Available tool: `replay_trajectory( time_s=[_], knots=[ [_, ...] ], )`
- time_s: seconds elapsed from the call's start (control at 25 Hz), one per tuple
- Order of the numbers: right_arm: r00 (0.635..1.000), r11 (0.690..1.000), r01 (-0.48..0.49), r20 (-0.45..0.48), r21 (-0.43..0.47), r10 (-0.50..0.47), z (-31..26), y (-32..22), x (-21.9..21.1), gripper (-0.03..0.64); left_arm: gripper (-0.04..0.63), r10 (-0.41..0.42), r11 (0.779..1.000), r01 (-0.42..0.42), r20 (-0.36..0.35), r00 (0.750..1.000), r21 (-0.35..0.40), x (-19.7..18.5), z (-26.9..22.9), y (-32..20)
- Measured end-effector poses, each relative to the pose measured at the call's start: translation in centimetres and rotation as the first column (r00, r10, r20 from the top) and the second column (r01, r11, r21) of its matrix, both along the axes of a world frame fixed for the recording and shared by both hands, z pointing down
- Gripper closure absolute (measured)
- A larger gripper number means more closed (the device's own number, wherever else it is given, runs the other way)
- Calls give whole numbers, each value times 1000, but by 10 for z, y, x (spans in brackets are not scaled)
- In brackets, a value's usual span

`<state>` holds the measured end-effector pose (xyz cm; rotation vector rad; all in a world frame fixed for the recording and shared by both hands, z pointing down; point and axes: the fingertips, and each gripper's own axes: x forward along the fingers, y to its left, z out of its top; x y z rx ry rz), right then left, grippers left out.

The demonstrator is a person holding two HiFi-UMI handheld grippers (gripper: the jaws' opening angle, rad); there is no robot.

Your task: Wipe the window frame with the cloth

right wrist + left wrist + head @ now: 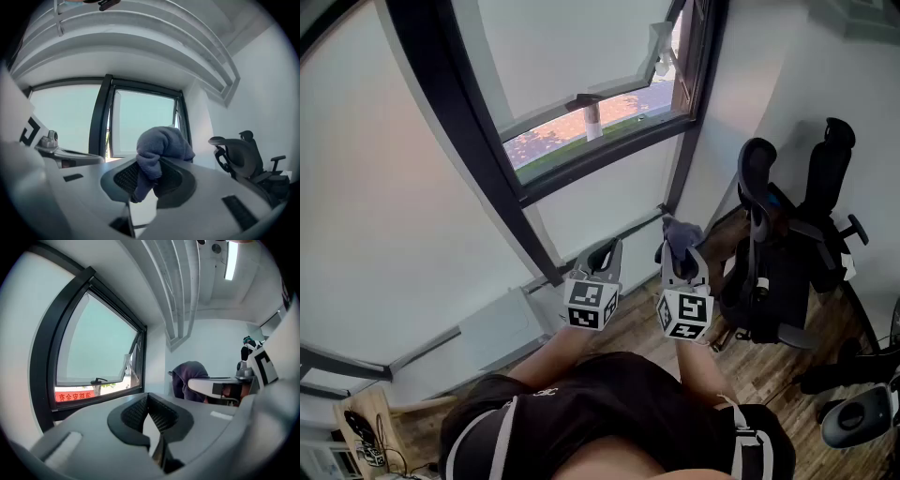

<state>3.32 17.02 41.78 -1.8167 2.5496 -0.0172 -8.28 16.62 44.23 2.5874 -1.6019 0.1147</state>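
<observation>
A dark window frame (478, 141) runs up the wall ahead, and its lower sash (581, 103) is tilted open. My right gripper (680, 251) is shut on a bunched blue-grey cloth (680, 232), held up close to the frame's lower right corner. In the right gripper view the cloth (161, 145) bulges out above the right gripper (152, 164), with the window frame (104, 117) behind it. My left gripper (602, 253) hangs beside the right one, shut and holding nothing. In the left gripper view the left gripper (148, 399) has its pads meeting at the tips, and the cloth (187, 378) shows to its right.
A black office chair (769, 244) stands close on the right, with a second chair (830, 159) behind it and a chair base (858, 412) at the bottom right. A white box unit (502, 323) sits low under the window. The floor is wood.
</observation>
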Motion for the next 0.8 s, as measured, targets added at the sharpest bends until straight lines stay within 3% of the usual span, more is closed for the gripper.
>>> replay_trajectory(
  time_s=[0.8],
  knots=[
    [999, 999, 36, 13, 11, -36, 3, 5, 21, 531, 588, 29, 1000, -28, 27, 999, -9, 38, 2, 3]
  ],
)
